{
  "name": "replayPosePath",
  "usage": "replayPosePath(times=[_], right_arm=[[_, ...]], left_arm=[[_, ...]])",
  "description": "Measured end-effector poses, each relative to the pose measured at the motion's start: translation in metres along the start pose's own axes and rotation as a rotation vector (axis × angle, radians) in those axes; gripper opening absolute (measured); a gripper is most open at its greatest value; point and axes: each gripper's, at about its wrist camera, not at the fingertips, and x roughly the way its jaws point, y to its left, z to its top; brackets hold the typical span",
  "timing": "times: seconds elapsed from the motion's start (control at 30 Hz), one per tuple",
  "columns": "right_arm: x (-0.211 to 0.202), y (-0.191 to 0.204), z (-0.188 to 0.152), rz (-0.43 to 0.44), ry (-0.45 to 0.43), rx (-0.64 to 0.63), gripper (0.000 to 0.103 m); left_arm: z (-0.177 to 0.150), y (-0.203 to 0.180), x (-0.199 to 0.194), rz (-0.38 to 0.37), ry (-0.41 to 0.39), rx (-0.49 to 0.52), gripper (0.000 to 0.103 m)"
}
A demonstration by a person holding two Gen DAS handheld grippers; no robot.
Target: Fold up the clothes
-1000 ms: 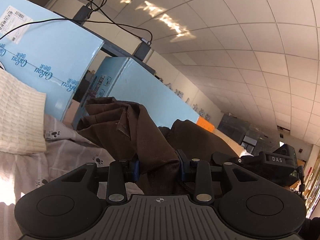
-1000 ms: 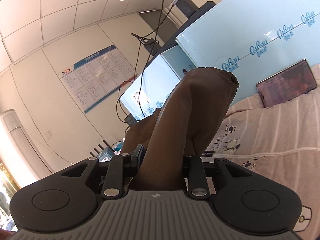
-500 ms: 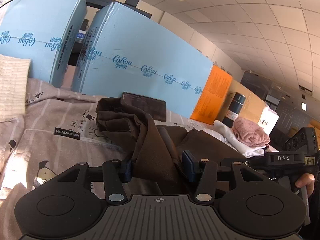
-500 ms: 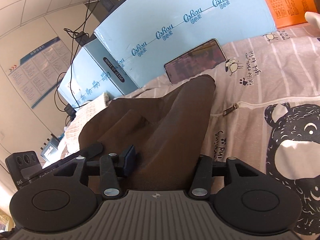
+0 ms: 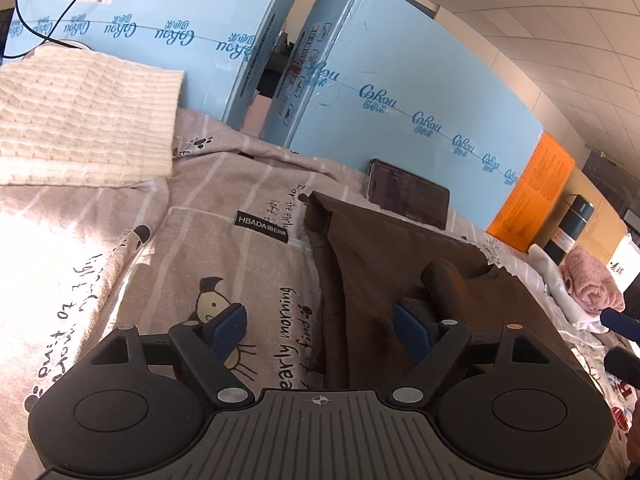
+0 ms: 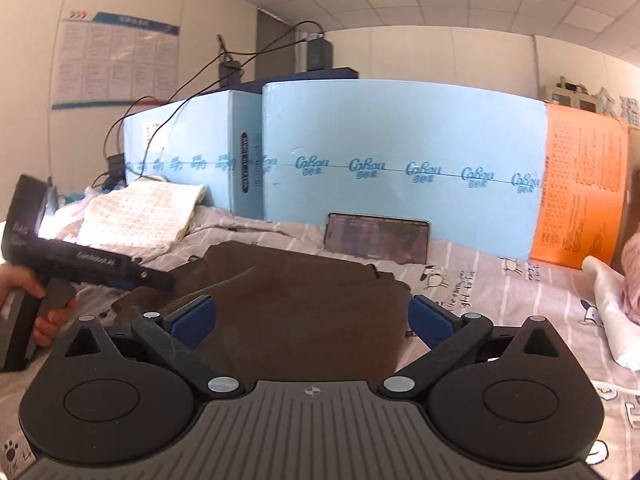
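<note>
A dark brown garment (image 5: pixel 400 264) lies folded flat on the printed bedsheet (image 5: pixel 224 264); it also shows in the right wrist view (image 6: pixel 296 300). My left gripper (image 5: pixel 320 328) is open and empty, its jaws wide over the garment's left edge. My right gripper (image 6: pixel 312 320) is open and empty, jaws spread just above the garment's near edge. The left gripper's body (image 6: pixel 92 268), held by a hand, shows at the left of the right wrist view.
Blue foam boards (image 6: pixel 400 168) and an orange board (image 6: pixel 580 184) stand behind the bed. A phone (image 6: pixel 376 240) leans on them. A cream knit garment (image 5: pixel 80 120) lies far left. Pink and white cloths (image 5: pixel 588 280) and a dark bottle (image 5: pixel 568 228) are at right.
Both grippers lowered the brown garment from the air onto the bed, then opened and let go. It now lies flat.
</note>
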Motion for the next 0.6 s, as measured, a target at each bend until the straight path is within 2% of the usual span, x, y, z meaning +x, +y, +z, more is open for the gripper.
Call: replayPosePath(times=[0.13,0.2,0.27,0.4,0.47,0.6], right_arm=[[0.005,0.026,-0.007,0.21,0.086,-0.128,0.103],[0.016,0.042,-0.009,0.245,0.131,-0.171,0.103],[0.031,0.054,-0.01,0.206,0.162,-0.23,0.103],[0.055,0.071,-0.008,0.072,0.196,-0.352,0.103],[0.06,0.073,-0.007,0.071,0.194,-0.364,0.102],[0.055,0.058,0.001,0.093,0.147,-0.254,0.101]], left_arm=[[-0.001,0.0,-0.001,-0.009,-0.003,-0.006,0.085],[-0.001,0.0,-0.001,-0.013,-0.003,-0.007,0.085],[-0.002,0.0,-0.001,-0.016,-0.004,-0.009,0.085],[-0.002,0.0,-0.001,-0.024,-0.001,-0.012,0.085],[-0.002,0.001,-0.001,-0.028,0.0,-0.015,0.086],[-0.002,0.002,-0.001,-0.039,0.003,-0.02,0.087]])
